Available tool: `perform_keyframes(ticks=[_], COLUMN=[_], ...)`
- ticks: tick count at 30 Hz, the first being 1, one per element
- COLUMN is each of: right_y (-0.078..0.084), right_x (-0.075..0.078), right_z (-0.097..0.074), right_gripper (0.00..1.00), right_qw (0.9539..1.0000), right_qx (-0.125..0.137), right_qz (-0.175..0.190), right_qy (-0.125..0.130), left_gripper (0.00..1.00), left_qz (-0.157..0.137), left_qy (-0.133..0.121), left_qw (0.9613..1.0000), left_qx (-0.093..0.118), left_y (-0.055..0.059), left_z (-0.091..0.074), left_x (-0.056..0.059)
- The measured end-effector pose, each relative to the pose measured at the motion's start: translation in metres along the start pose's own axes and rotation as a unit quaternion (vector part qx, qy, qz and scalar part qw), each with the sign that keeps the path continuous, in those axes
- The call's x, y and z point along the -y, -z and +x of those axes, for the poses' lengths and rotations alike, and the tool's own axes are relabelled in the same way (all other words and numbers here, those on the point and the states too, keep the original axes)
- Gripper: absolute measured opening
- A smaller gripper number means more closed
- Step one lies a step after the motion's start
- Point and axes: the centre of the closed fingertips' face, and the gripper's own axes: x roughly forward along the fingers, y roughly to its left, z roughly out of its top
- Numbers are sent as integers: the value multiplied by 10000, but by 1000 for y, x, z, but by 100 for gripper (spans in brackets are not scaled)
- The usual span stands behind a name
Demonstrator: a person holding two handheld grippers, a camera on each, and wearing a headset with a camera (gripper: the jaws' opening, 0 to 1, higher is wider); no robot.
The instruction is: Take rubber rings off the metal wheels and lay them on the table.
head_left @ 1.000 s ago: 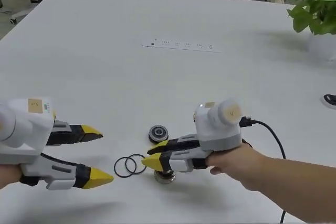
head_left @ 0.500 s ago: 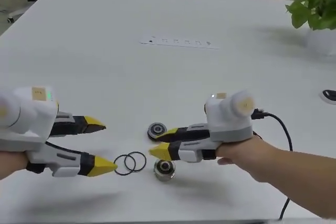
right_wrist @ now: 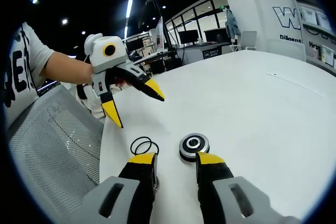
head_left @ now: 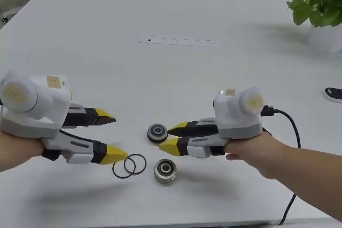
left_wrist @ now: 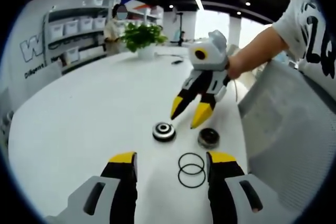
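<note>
Two small metal wheels lie on the white table (head_left: 80,36): the far wheel (head_left: 157,132) (left_wrist: 164,131) (right_wrist: 193,146) and the near wheel (head_left: 165,170) (left_wrist: 208,138). Left of the near wheel, two black rubber rings (head_left: 130,165) (left_wrist: 191,170) (right_wrist: 144,145) lie flat and overlapping. My right gripper (head_left: 170,136) (right_wrist: 175,158) (left_wrist: 187,118) is open and holds nothing, its tips just right of the far wheel and above the near one. My left gripper (head_left: 115,135) (left_wrist: 172,158) (right_wrist: 136,106) is open and holds nothing, hovering left of the rings.
A white power strip (head_left: 179,41) lies flat in the middle of the table. A potted plant (head_left: 316,1) stands at the far right. A black cable (head_left: 288,132) trails from the right gripper toward the table's near edge. A dark object (head_left: 334,94) sits at the right edge.
The right gripper has lifted off the near wheel and drawn back right, tips now beside the far wheel. The left gripper has come in closer to the rings.
</note>
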Motion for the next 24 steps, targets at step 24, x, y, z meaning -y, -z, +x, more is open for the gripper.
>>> perform_keyframes(ticks=[24], right_y=[11], right_x=[22], right_z=[5], right_gripper=[24], right_qw=[9994], right_qx=[-171], right_qz=[-40], right_qy=[296], left_gripper=[48], left_qz=[-147], left_qy=[109], left_qw=[9998], left_qx=[17], left_y=[-8], left_z=[33], left_x=[-11])
